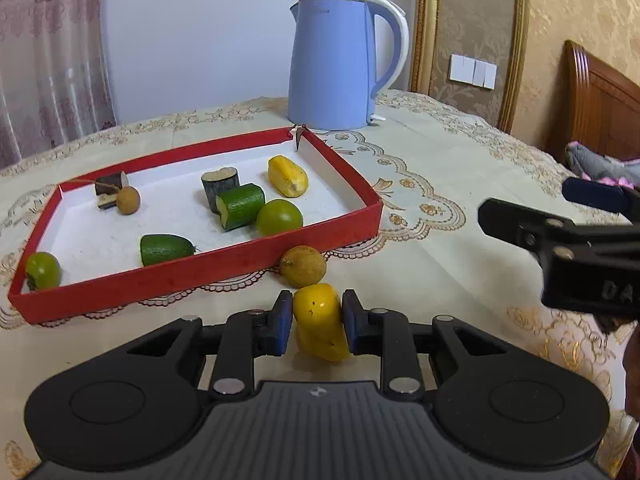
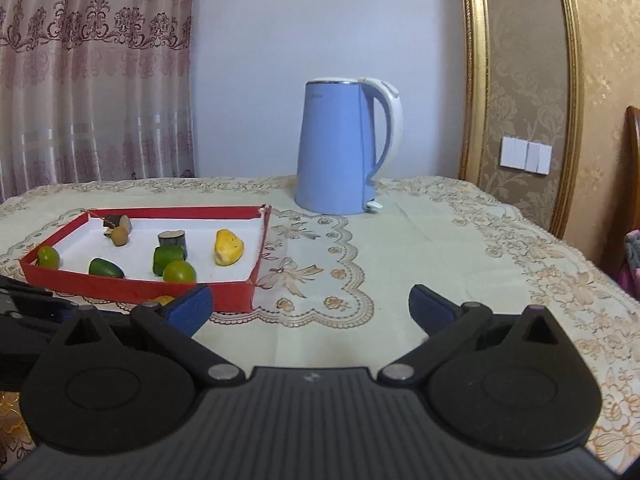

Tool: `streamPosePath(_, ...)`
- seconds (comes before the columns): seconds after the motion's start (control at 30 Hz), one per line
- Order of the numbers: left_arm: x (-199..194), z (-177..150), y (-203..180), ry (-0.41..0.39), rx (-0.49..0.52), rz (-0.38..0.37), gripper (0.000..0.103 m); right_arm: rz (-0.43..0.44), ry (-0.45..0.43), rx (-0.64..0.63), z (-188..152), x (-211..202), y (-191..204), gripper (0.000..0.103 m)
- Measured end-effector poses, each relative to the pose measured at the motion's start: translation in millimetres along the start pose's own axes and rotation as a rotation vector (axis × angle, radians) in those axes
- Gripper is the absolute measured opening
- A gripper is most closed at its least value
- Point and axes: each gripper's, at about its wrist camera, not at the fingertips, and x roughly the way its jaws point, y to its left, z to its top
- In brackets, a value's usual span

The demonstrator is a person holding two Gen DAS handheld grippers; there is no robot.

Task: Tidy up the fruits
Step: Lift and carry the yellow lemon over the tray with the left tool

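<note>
Left tongs (image 1: pixel 316 322) clamped on a yellow fruit piece (image 1: pixel 320 326), blue pads (image 1: pixel 280 324) pressing both flanks, piece low over the cloth-covered desk (image 1: pixel 440 200) or resting on it; cannot tell which. Right tongs (image 2: pixel 310 304) spread wide, nothing between them, off to the right of the left pair and over bare cloth.

Just beyond the gripped piece, nearly touching it: a brown round fruit (image 1: pixel 303 266), a longan by the look of it, sitting against the near wall of the red tray (image 1: pixel 200 276). Further ahead and left, inside the tray: a green round fruit (image 1: pixel 279 217), two green cut chunks (image 1: pixel 240 206), a dark-skinned chunk (image 1: pixel 220 182), a second yellow piece (image 1: pixel 288 176), a green wedge (image 1: pixel 166 249), another green round fruit (image 1: pixel 43 270) in the near left corner, a small longan with a dark chunk at the far left. Farthest, behind the tray's far corner: a blue kettle (image 1: pixel 332 64).

Step in hand, judged: lift the yellow piece and set it in the tray. Best done so:
- Raise straight up first, clear of the brown fruit ahead, to avoid knocking it along the wall.
- Keep the squeeze steady; smooth, sloped flanks likely slippery between flat pads.
- Carry over the near wall with room to spare, not dragging across the rim.
- Aim beside the other yellow piece at the far right, open floor there.
- Lower close to the white floor before release, to stop a roll.
- Keep the right tongs parked, out of the path.
</note>
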Motion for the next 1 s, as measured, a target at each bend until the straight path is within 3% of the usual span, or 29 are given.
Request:
streamPosePath(0.1, 15.7, 1.2, 6.8, 0.085, -0.078, -0.085, 0.025, -0.002, 0.013, -0.021, 0.0, 0.5, 3.6, 0.103)
streamPosePath(0.3, 17.8, -0.6, 12.3, 0.078, -0.112, -0.075, 0.022, -0.002, 0.004, -0.053, 0.9, -2.2, 9.3, 0.102)
streamPosePath(0.4, 8.8, -2.3, 15.3, 0.057, -0.1, -0.046, 0.022, 0.033, 0.043, -0.063, -0.5, 3.5, 14.4, 0.092)
streamPosePath(0.57, -23.2, -7.3, 30.4, -0.025, -0.054, 0.095, 0.022, 0.091, 0.057, -0.12, -2.3, 7.6, 35.7, 0.092)
streamPosePath(0.73, -42.1, -10.2, 65.2, -0.033, -0.072, 0.241, 0.022, 0.203, 0.098, -0.102, 0.0, 21.6, 57.4, 0.092)
streamPosePath(0.87, -54.8, -11.0, 90.1, -0.054, -0.098, 0.317, 0.022, 0.246, 0.125, -0.122, 2.4, 37.3, 78.8, 0.085)
streamPosePath(1.0, -64.0, -8.9, 100.1, -0.078, -0.102, 0.347, 0.022, 0.234, 0.169, -0.183, 1.9, 55.3, 100.7, 0.084)
